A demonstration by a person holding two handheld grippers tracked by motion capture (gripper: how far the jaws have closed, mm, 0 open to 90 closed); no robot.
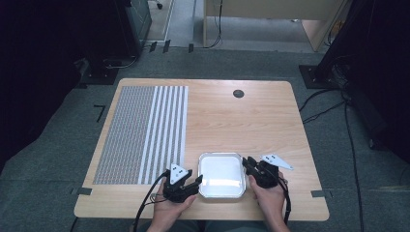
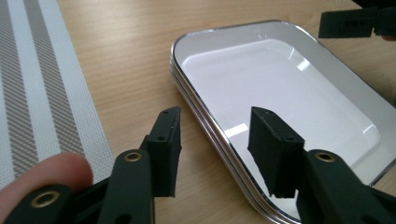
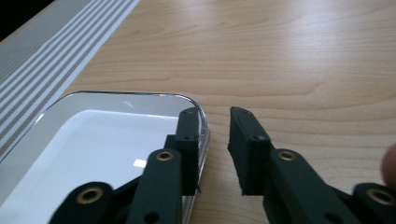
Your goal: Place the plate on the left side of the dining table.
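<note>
A shiny metal tray [image 1: 222,175] lies flat on the wooden desk [image 1: 251,121], close to the near edge and a little right of the middle. It has a white inside and a rounded rim.

The left gripper [image 1: 192,184] is at the left rim of the tray. In the left gripper view its jaws stand apart on both sides of this rim, one over the wood and one over the white inside, and the pads do not press on it.

The right gripper [image 1: 247,163] is at the right rim, near the far right corner of the tray. Its jaws also stand apart, with the rim between them, one inside and one outside.

A striped grey and white mat [image 1: 142,133] covers the left part of the desk, apart from the tray.
</note>
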